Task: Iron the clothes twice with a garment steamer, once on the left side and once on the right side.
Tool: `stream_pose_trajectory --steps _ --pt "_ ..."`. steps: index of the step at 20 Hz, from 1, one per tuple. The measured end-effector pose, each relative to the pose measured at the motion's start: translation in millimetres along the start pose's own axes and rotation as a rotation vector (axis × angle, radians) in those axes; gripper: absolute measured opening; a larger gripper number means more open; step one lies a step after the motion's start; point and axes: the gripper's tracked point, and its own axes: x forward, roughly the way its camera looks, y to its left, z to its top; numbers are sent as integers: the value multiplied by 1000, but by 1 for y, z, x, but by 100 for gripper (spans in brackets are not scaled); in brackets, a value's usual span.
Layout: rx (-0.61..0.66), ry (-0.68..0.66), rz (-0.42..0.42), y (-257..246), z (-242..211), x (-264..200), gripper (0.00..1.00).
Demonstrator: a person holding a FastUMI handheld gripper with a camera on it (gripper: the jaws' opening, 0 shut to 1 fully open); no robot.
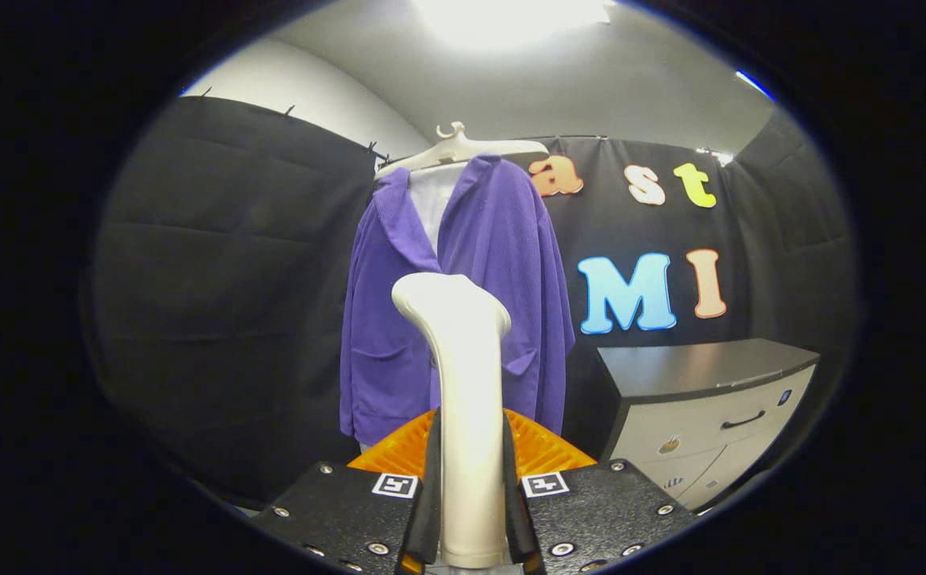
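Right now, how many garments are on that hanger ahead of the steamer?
2. A purple jacket hangs open on the white hanger, beyond the steamer clamped in the hand-held gripper. A white garment shows inside its collar. More layers may be hidden underneath.

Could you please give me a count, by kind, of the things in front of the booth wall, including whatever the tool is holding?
Garment steamers: 1, the white steamer clamped between the fingers of the tool.
Garments: 1, the purple jacket beyond the steamer head.
Hangers: 1, the white hanger carrying the jacket.
Cabinets: 1, the drawer cabinet beside the jacket.
Total: 4
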Motion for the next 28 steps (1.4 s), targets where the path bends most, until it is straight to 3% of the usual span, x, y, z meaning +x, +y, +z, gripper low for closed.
stream_pose_trajectory --steps 7,16,24,28 --pt "14 -150 27 15 105 31 33" --pt "18 -211 111 59 180 79 33" --pt "-28 -221 119 90 206 135 33" --pt "-65 -149 112 101 187 166 33"
